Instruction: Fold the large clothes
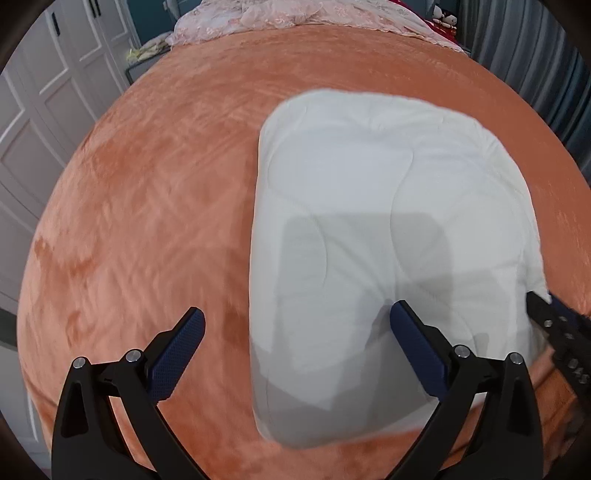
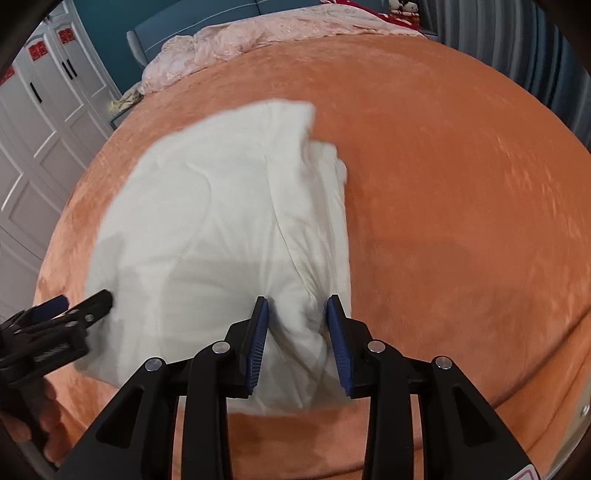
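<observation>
Under motion blur, white folded quilt (image 2: 221, 221) edges smear.

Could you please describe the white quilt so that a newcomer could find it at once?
Start from the orange blanket covering the bed. The white quilt lies folded on it, near the grippers. It is plain and puffy, unlike the pink patterned bedding heaped at the far end.
</observation>
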Available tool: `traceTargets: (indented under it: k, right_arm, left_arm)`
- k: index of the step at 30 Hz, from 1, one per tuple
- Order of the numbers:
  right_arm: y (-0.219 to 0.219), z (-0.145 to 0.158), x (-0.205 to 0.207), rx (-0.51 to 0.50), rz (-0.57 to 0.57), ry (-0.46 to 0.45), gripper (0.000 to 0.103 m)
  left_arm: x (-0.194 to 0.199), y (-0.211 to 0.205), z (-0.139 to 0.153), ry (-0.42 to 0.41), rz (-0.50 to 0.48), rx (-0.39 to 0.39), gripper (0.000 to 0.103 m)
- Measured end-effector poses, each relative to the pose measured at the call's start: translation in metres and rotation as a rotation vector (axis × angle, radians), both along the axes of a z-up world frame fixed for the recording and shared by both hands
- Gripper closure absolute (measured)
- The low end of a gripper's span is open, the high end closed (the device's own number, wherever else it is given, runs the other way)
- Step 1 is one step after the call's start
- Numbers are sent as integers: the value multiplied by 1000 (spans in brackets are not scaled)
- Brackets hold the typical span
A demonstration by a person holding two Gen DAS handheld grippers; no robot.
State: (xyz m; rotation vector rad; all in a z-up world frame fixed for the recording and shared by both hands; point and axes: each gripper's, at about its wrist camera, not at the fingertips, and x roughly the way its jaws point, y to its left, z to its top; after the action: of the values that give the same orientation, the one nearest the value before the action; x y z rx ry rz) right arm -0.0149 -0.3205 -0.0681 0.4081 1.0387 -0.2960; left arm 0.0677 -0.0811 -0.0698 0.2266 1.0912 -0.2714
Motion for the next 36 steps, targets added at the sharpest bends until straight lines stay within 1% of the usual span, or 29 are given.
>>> traceTargets:
  k: [4,12,19,22,24,25,26,27,28,29,30,32,36]
  right_arm:
    - [0,-8,0,10,-11,2,67]
    - [12,-14,-4,-41,-9,3,67]
    - [18,-18,-3,-59,-15,-4,66]
    - [19,-19,-7,-58,-15,-21,66]
    - [16,-20,-12,-40,-22,-49,63]
    - [13,-20,-15,-22,-27,-65,62]
    - [8,-20,-18,1,-33,-77,58]
    - [1,-17,-21,16,-55,-71,35]
    - [-5,-14,-23,14,-93,-50,22]
    - [-12,-11,-27,31,-119,-54,16]
    - [-20,-11,-30,90,-127,-77,16]
    - [-33,-18,-27,224,-134,-72,16]
    - [-38,-31,-15,348,-122,-79,16]
  left_arm:
    - [-3,5,-4,15,13,-7,5]
    - [-10,6,-15,9,28,-6,5]
    - [-12,5,-19,-6,24,-4,5]
    - [-11,6,-20,-3,29,-14,5]
    - [-12,8,-20,-9,30,-28,5]
    - [-12,9,-19,-10,31,-44,5]
    - [-11,16,-18,3,39,-93,5]
    - [-9,22,-17,29,50,-141,5]
    - [-5,34,-16,79,74,-220,5]
    - [-1,43,-16,112,94,-268,5]
    - [4,51,-16,145,115,-314,5]
    - [13,62,-18,184,129,-372,5]
    - [28,70,-26,242,135,-463,5]
